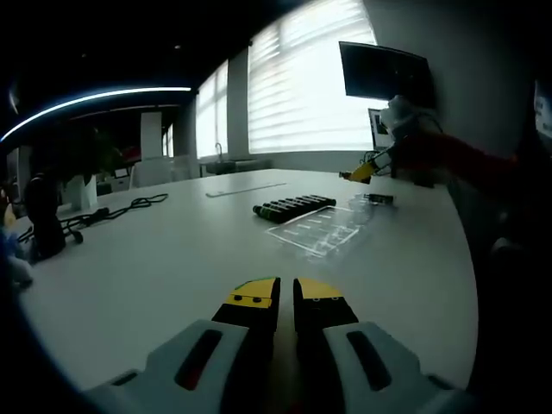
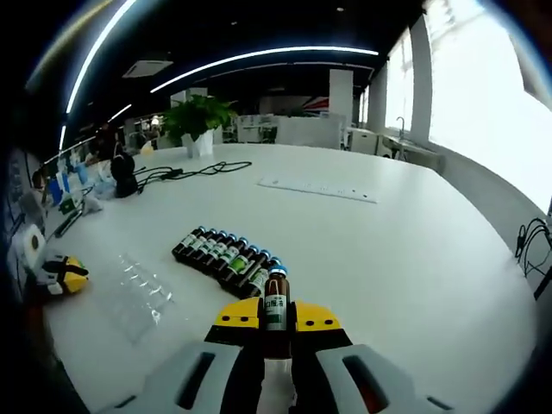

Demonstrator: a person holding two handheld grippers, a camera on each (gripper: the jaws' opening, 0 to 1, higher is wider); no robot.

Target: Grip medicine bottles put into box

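White worktop (image 2: 414,250), row of medicine bottles (image 2: 222,252) beside clear box (image 2: 138,289), right gripper (image 2: 276,317) jaws clamped on one bottle (image 2: 276,304), left gripper (image 1: 285,297) jaws nearly closed, empty.

White table (image 2: 414,250): bottle row (image 2: 222,251), clear tray (image 2: 138,289), black cable (image 2: 185,172), flat strip (image 2: 317,190).

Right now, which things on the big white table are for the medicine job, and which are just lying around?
For the job:
- held bottle in right gripper
- row of bottles
- clear tray
- left gripper, closed with nothing in it

Just lying around:
- black cables
- potted plant
- long strip
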